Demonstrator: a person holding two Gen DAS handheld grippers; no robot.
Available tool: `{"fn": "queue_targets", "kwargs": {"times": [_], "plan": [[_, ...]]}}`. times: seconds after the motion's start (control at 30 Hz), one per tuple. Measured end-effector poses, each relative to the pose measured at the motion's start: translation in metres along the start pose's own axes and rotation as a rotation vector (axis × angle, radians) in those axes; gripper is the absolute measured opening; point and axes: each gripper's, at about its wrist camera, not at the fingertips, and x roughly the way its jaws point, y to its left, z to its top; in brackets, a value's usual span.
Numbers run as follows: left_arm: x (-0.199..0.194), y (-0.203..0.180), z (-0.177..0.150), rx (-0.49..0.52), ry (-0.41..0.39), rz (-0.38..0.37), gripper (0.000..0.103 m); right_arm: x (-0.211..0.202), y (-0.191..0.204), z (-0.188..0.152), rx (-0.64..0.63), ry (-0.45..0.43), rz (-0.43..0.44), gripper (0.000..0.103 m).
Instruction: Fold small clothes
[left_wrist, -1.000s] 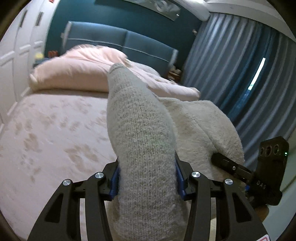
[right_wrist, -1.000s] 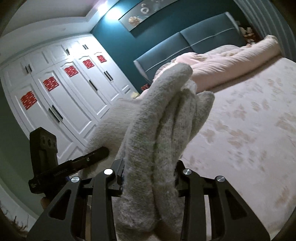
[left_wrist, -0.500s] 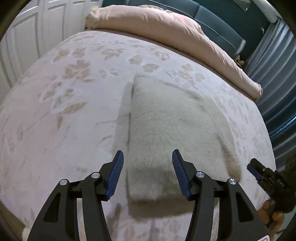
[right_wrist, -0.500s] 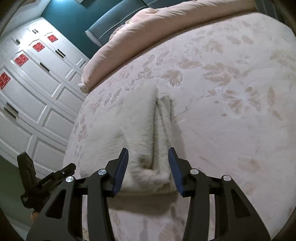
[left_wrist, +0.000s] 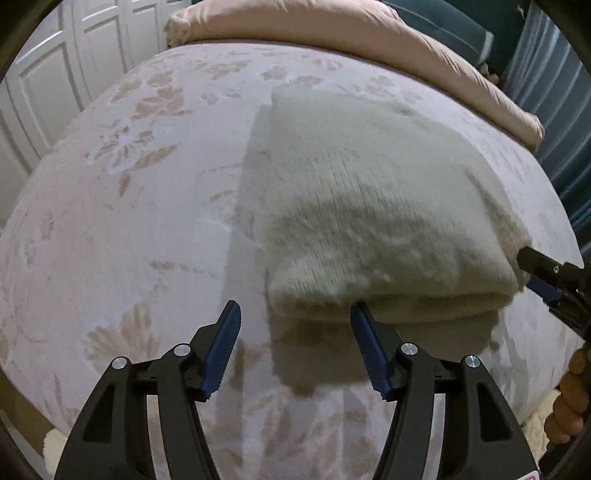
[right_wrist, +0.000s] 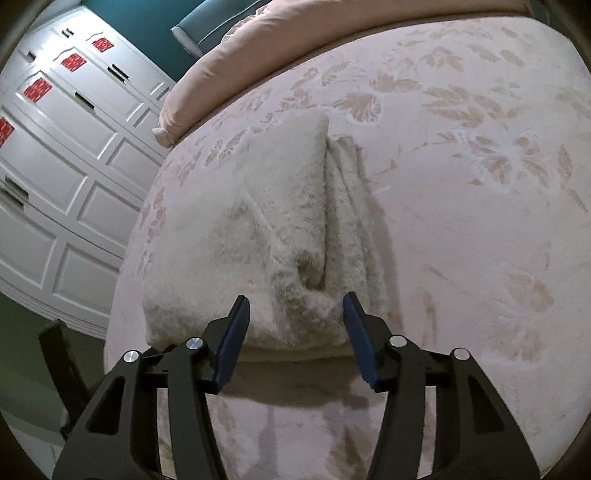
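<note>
Sweater (right_wrist: 266, 236) layered edge shows from right only.

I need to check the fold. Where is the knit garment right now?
The knit garment lies folded on the floral bedspread, just ahead of both open grippers: right of centre in the left wrist view, left of centre in the right wrist view.

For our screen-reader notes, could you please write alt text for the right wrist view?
The open right claw hangs just short of a folded cream knit garment lying on a floral pink bedspread. A rolled pink duvet and white wardrobe doors lie beyond.
</note>
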Motion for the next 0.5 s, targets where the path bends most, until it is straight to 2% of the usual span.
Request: {"fn": "queue_targets", "kwargs": {"times": [0.03, 0.1, 0.13, 0.23, 0.3, 0.37, 0.4, 0.47, 0.5], "plan": [[-0.001, 0.002, 0.002, -0.009, -0.007, -0.001, 0.060, 0.001, 0.003, 0.003, -0.009, 0.003, 0.002, 0.042], [-0.002, 0.005, 0.008, -0.009, -0.014, 0.001, 0.060, 0.003, 0.008, 0.007, -0.038, 0.007, 0.002, 0.018], [-0.001, 0.005, 0.010, 0.001, -0.014, 0.014, 0.055, 0.002, 0.012, 0.007, -0.059, 0.001, 0.007, 0.008], [0.004, 0.007, 0.010, 0.028, 0.001, 0.074, 0.040, -0.029, 0.029, 0.011, -0.119, -0.122, 0.039, 0.007], [0.012, 0.019, 0.008, -0.018, 0.035, 0.073, 0.040, -0.039, 0.026, 0.011, -0.112, -0.142, 0.039, 0.006], [0.018, 0.029, 0.004, -0.060, 0.057, 0.047, 0.041, -0.027, 0.013, 0.006, -0.104, -0.092, -0.021, 0.006], [0.019, 0.029, 0.003, -0.058, 0.055, 0.049, 0.042, -0.005, 0.001, -0.002, -0.116, -0.021, -0.097, 0.006], [0.020, 0.024, 0.002, -0.028, 0.048, 0.078, 0.042, 0.018, -0.011, -0.013, -0.104, 0.046, -0.126, 0.006], [0.020, 0.022, 0.002, -0.018, 0.049, 0.089, 0.042, 0.019, -0.011, -0.016, -0.101, 0.038, -0.126, 0.007]]}}
